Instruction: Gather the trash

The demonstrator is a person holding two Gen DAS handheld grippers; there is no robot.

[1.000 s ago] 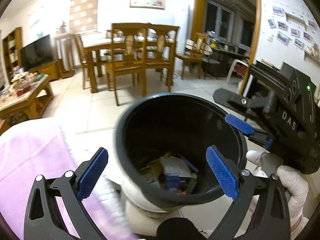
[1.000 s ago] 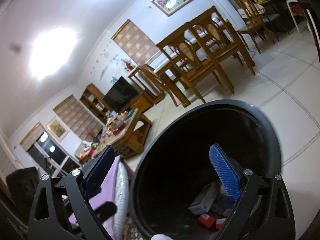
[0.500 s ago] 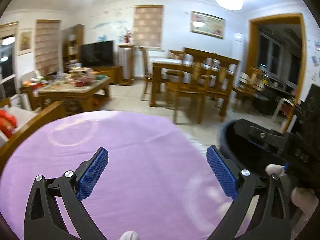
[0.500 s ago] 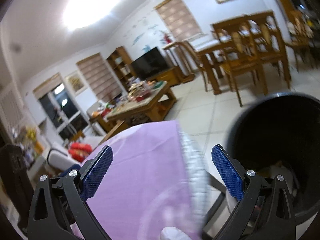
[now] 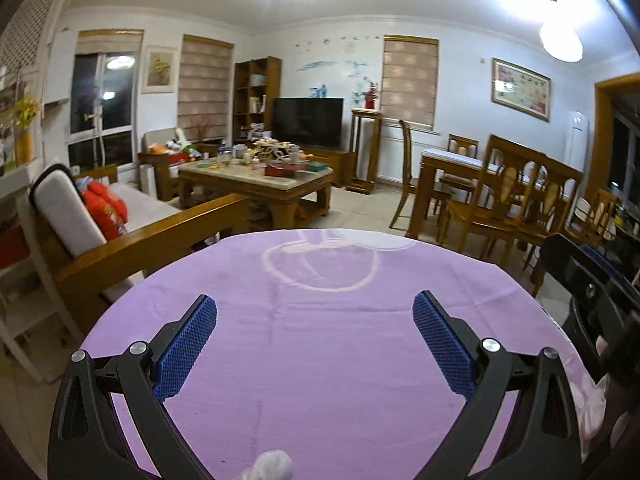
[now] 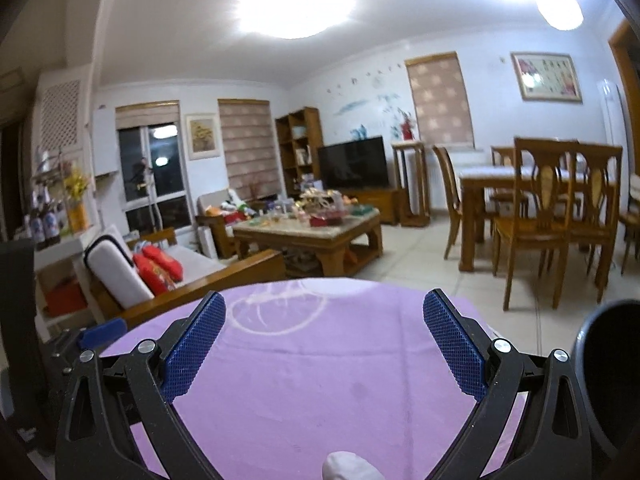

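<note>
**Purple cloth bare, both grippers empty — looks near the end**

Purple cloth point(image 5: 320, 360) covers the near table and fills the lower half of both wrist views. No loose trash visible on it in either view; only a faint pale ring print near the far edge.

Left gripper point(image 5: 314, 342): jaws spread wide, nothing between the blue pads point(image 5: 185, 346), hovering above the cloth and pointing across the room.
Right gripper point(image 6: 324, 346): same, wide apart, nothing held, over the cloth. It also shows as a dark body at the right edge of the left view.

Bin point(image 6: 608, 368): dark round rim at the right edge of the right wrist view, just beside the cloth's right side and lower than the tabletop. Contents not visible from here. The left view doesn't show it clearly; the right gripper blocks that side.

Progress, my read:
- Near table appears cleared, so pickup from this surface is probably done.
- Can't confirm what's in the bin.
- Coffee table point(image 5: 256, 178) further back is cluttered, well apart from the grippers. Can't tell from here whether any of it is trash or part of this job.
- Near edge of the cloth under the grippers is hidden, so a leftover piece there can't be ruled out.
</note>
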